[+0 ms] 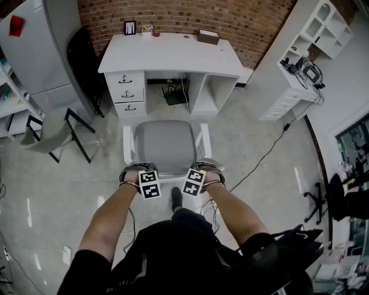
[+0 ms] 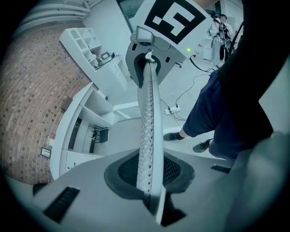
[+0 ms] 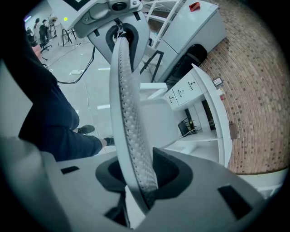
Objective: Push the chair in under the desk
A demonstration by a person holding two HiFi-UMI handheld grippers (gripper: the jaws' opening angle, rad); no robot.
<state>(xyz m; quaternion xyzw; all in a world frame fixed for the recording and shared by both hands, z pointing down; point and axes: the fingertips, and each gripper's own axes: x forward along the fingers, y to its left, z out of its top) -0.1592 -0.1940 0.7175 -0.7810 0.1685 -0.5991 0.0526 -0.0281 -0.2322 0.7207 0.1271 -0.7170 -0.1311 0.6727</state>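
**A:** Glossy pale floor [image 1: 69, 196] with a brick wall [image 1: 184, 14] along the top. What's nearest?

**B:** Lower centre, the left hand-held gripper [image 1: 137, 171] and the right hand-held gripper [image 1: 206, 169] each clamp the backrest [image 2: 146, 113], a thin, perforated white edge.

**A:** And the chair [image 1: 167, 144]?

**B:** Mid-frame, with a grey padded seat and white arms. It's well short of the smooth white table [image 1: 170, 55] above.

**A:** Risks?

**B:** An uneven push could swing it, I think, and an arm might hit the drawers [image 1: 128, 92] at the opening's left.

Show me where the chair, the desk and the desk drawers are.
chair [image 1: 167, 144], head view, middle of the grey seat.
desk [image 1: 173, 55], head view, bare white top.
drawers [image 1: 128, 94], head view, middle drawer's front.
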